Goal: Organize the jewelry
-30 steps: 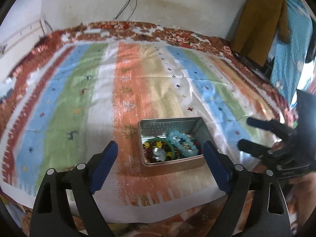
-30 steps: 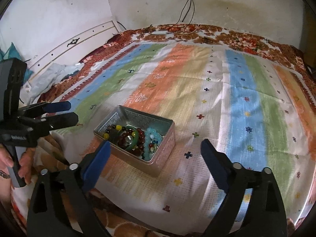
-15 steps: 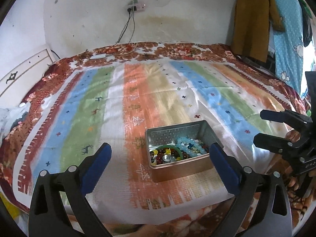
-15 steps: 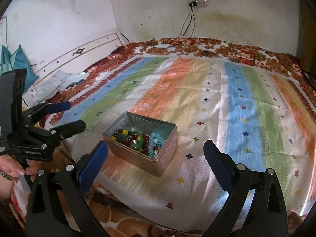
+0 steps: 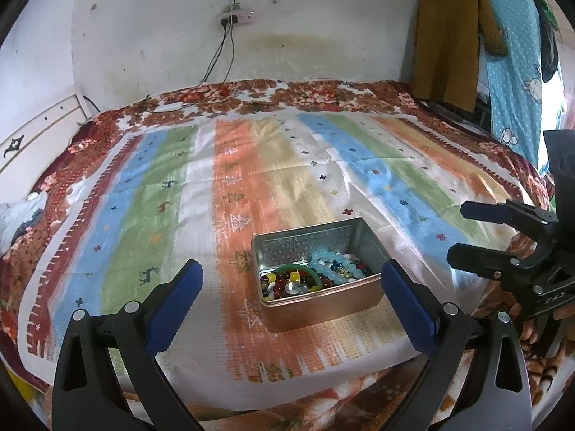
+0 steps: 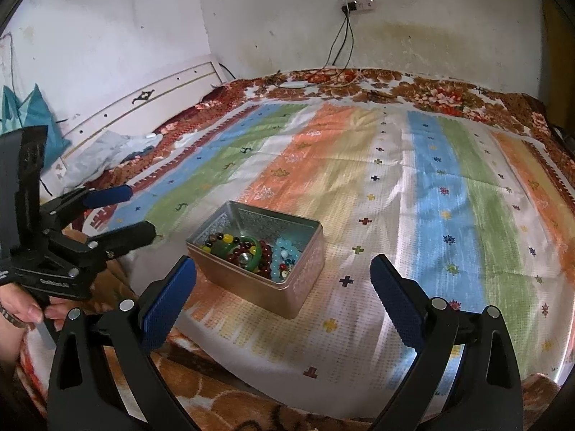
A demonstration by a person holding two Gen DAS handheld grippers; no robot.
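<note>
An open metal tin (image 5: 359, 301) sits on the striped cloth (image 5: 287, 165) near the bed's front edge. It holds bead bracelets (image 5: 334, 267), a green bangle (image 5: 300, 273) and coloured beads. The tin also shows in the right wrist view (image 6: 302, 287), with the green bangle (image 6: 253, 251) and light blue beads (image 6: 284, 255) inside. My left gripper (image 5: 291, 300) is open and empty, above the bed's edge in front of the tin. My right gripper (image 6: 284, 294) is open and empty, near the tin's front right side. Each gripper shows in the other's view: the right gripper (image 5: 467, 233), the left gripper (image 6: 136, 212).
A flowered blanket (image 5: 323, 93) lies under the cloth. A white wall with a power strip (image 5: 235, 18) and cables is behind. Clothes (image 5: 449, 32) hang at the right. A white headboard (image 6: 143, 107) and bedding (image 6: 107, 154) are at the left.
Both grippers have drawn back and tilted up, so the tin looks smaller and lower and more wall shows. Both stay open. The tin has not moved.
</note>
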